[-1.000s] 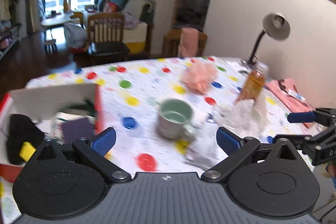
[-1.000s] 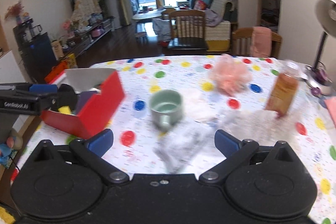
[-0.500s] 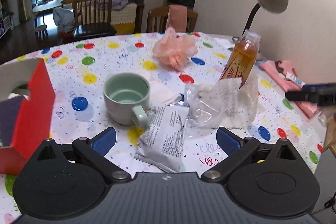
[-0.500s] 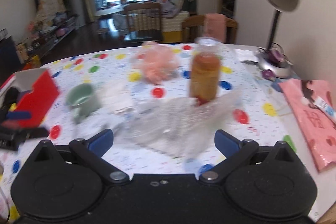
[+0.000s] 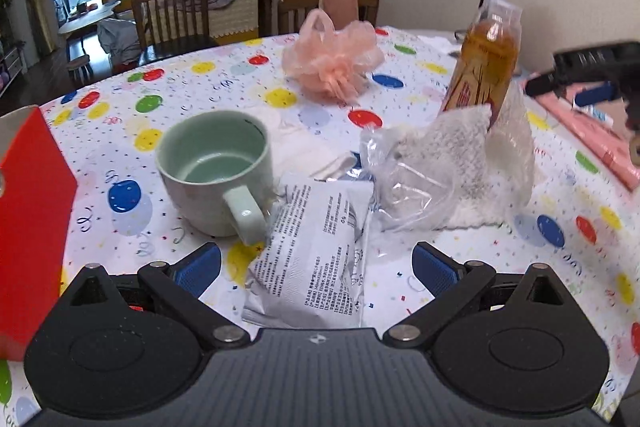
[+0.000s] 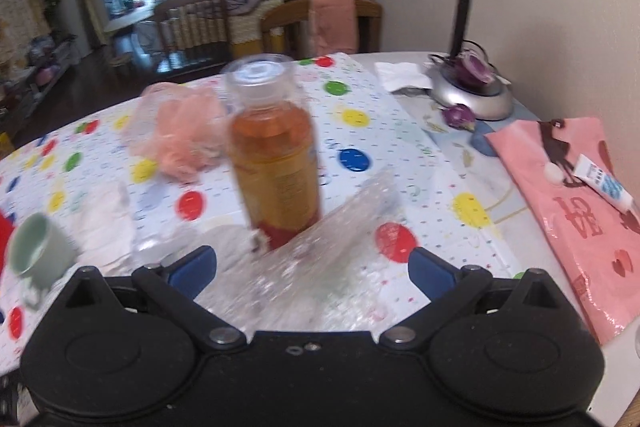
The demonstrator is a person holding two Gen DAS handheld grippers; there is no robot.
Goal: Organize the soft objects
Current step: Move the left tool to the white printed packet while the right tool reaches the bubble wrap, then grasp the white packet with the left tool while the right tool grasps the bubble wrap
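Observation:
A grey printed soft packet lies on the dotted tablecloth between the wide-apart fingers of my open left gripper, untouched. Right of it a clear plastic bag with a white cloth inside leans on an orange drink bottle. A peach mesh pouf sits farther back. My right gripper is open low over the clear bag, with the bottle just ahead. The pouf lies behind on the left. The right gripper also shows at the left wrist view's right edge.
A pale green mug stands left of the packet, with a red box at the far left. A desk lamp, a pink pouch with a small tube and the wall bound the right side. Chairs stand behind the table.
Both grippers have swung right and moved in closer. The left now frames the grey packet. The right has gone from mug and box to the bottle and clear bag.

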